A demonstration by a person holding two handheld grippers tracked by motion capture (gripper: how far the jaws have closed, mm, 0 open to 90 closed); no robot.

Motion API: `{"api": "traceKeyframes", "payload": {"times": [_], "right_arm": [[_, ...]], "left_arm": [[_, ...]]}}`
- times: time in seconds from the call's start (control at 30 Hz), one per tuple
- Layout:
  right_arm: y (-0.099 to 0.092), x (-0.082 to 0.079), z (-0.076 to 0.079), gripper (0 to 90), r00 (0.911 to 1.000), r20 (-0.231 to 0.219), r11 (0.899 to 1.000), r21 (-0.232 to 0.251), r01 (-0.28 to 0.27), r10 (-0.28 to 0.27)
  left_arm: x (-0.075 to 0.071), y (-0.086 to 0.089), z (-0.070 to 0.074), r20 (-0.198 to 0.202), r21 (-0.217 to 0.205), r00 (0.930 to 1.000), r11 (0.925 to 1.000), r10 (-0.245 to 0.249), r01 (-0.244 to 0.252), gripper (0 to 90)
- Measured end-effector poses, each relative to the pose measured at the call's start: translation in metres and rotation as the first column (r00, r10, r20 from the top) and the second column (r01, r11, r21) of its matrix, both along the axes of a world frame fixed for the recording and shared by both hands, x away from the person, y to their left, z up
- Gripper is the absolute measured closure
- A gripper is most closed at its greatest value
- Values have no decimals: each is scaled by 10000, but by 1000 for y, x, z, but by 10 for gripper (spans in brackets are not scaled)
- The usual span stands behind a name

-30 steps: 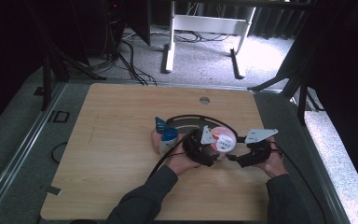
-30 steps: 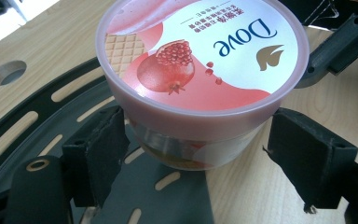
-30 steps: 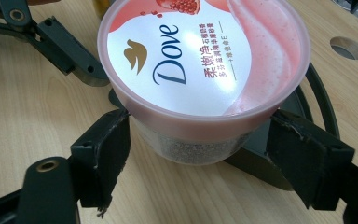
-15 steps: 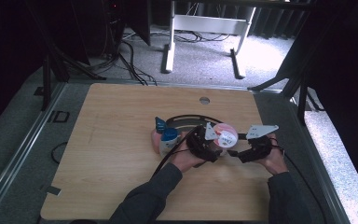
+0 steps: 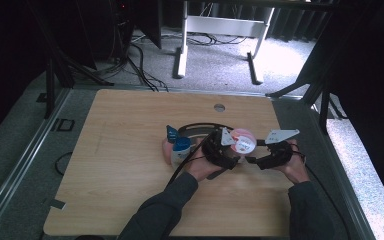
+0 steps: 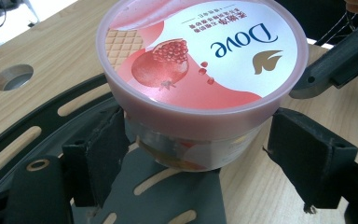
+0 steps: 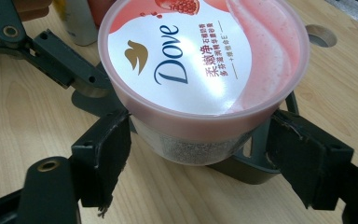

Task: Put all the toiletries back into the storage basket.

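High view: I see the Dove tub (image 5: 243, 141) between my two grippers, above the counter (image 5: 130, 150)
Left gripper (image 6: 200, 154): fingers apart, one pad touching the tub's side; tub over a black slotted plate (image 6: 168, 196)
Right gripper (image 7: 196, 158): fingers apart, flanking the tub; neither clamped
Nearby: white bottle (image 5: 180, 150) left of my left hand (image 5: 202, 167)

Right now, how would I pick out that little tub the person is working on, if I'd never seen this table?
Start at the wooden table and find the black slotted plate right of its middle. On it stands a round tub between the left tool and the right tool. Its pink lid reads Dove beside a pomegranate, unlike the blue-capped bottle to the left.
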State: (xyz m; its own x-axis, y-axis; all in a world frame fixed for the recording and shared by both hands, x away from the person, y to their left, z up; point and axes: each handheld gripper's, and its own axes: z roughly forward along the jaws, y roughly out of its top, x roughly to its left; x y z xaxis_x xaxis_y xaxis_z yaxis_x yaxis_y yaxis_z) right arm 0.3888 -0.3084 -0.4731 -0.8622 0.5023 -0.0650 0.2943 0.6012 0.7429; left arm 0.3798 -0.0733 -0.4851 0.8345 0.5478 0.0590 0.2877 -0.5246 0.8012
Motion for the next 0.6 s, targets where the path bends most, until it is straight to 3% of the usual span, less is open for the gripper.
{"api": "traceKeyframes", "payload": {"times": [0.6], "right_arm": [[-2, 20, -4, 223, 9992, -260, 9993, -222, 306, -311]], "left_arm": [[18, -9, -6, -124, 100, 9991, 9992, 397, -396, 204]]}}
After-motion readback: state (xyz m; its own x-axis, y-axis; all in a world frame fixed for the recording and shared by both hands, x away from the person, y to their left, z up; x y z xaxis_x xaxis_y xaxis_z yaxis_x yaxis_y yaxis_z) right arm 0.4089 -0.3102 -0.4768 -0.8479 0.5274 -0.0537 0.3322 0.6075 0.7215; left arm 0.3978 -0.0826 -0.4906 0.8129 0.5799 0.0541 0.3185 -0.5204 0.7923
